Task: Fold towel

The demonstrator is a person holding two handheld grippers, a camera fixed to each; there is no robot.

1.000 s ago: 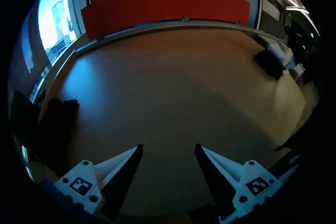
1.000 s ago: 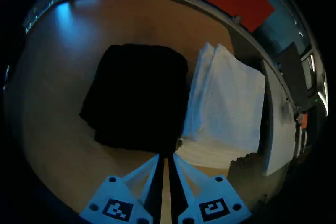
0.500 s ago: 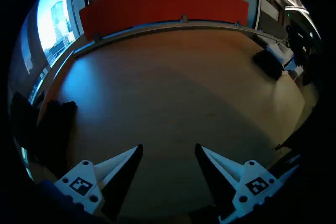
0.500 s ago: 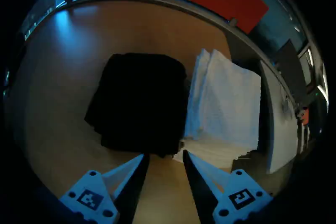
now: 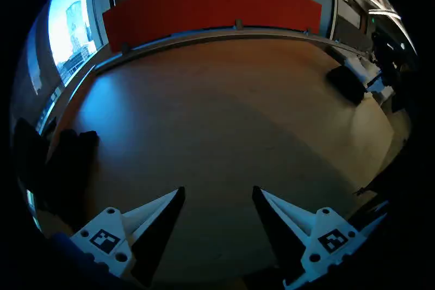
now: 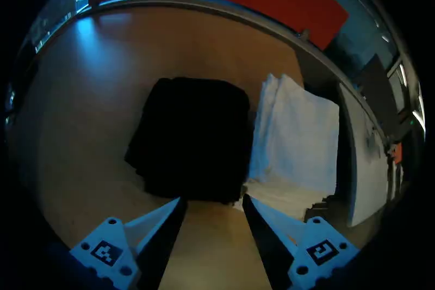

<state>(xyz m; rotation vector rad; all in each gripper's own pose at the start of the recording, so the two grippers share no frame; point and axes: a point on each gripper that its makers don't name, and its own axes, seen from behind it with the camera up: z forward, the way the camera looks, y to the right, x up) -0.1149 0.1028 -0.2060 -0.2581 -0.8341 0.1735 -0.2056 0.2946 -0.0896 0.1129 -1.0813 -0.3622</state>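
In the right gripper view a folded black towel (image 6: pixel 191 137) lies on the wooden table (image 6: pixel 81 99), with a stack of folded white towels (image 6: pixel 296 137) touching its right side. My right gripper (image 6: pixel 213 208) stands open just in front of the black towel's near edge, nothing between its fingers. In the left gripper view my left gripper (image 5: pixel 217 198) is open over bare wooden table (image 5: pixel 217 110). Far off at the right of that view sit the black towel (image 5: pixel 346 83) and the white towels (image 5: pixel 363 67). A dark pile (image 5: pixel 68 167) lies at the left edge.
A red partition (image 5: pixel 212 7) runs along the table's far edge behind a grey rail (image 5: pixel 217 36). A bright window (image 5: pixel 68 23) is at the far left. In the right gripper view a white board (image 6: pixel 364 170) stands right of the towels, past the table's edge.
My right gripper has opened from shut and drawn back slightly from the black towel. The left gripper has stayed in place, open.
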